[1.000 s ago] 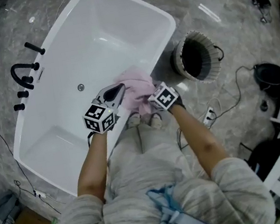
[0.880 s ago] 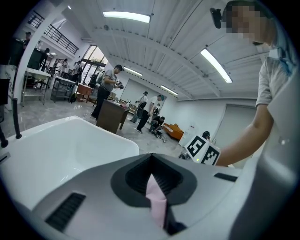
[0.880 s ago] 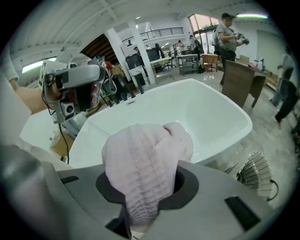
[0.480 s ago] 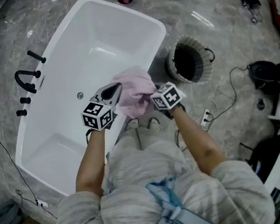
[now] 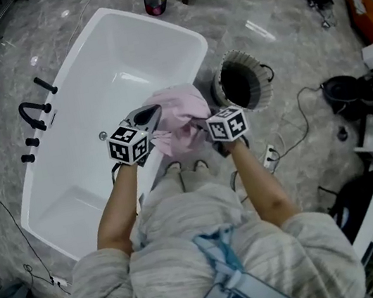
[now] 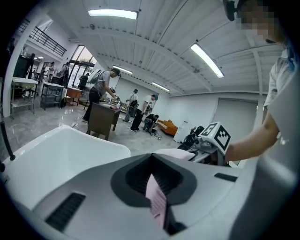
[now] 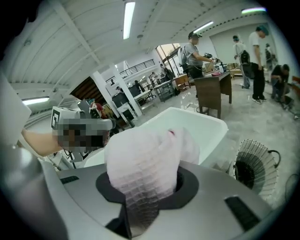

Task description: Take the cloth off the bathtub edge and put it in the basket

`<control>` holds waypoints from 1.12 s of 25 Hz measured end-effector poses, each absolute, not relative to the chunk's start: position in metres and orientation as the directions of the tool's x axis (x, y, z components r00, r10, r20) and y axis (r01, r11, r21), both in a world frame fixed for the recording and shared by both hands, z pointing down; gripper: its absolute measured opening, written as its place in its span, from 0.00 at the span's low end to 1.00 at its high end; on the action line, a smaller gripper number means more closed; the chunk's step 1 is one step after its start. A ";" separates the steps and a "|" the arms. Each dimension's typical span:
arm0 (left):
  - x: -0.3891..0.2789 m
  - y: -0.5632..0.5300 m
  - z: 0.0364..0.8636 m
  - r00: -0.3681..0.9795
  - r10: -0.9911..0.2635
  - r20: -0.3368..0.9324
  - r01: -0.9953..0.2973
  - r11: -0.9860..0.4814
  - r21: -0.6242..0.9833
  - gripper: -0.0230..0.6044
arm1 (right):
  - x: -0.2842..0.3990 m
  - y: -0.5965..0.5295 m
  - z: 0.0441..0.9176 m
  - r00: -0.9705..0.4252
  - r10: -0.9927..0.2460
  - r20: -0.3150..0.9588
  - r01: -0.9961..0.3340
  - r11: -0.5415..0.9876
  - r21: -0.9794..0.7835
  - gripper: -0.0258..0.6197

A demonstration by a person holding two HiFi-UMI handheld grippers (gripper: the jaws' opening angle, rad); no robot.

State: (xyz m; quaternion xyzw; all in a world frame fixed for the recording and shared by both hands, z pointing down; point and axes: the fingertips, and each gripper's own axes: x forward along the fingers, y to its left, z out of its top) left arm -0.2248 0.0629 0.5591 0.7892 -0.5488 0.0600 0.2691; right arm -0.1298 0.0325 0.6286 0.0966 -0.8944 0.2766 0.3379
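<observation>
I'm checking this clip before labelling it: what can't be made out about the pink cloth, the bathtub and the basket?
Basket inside: head view, too dark to see contents.
Bathtub edge beneath the cloth: head view, covered by the cloth, so contact is unclear.
Most of the cloth: left gripper view, hidden by the body of the left hand-held gripper.

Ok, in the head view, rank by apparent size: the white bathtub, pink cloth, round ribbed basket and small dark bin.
Largest: white bathtub.
Next: pink cloth and round ribbed basket, about alike; the cloth is held nearer the camera, so I won't rank them.
Smallest: small dark bin.
</observation>
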 end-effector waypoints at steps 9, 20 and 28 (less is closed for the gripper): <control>-0.210 0.051 0.540 0.421 -0.823 0.382 -0.890 -0.294 0.349 0.04 | -0.109 0.011 0.581 -0.803 -0.114 0.585 -0.423 0.800 -0.425 0.24; -0.192 0.040 0.522 0.463 -0.804 0.372 -0.874 -0.346 0.340 0.04 | -0.079 -0.008 0.532 -0.829 -0.220 0.514 -0.469 0.773 -0.427 0.24; -0.180 0.027 0.520 0.499 -0.784 0.370 -0.859 -0.391 0.331 0.04 | -0.066 -0.018 0.526 -0.826 -0.268 0.496 -0.502 0.750 -0.430 0.24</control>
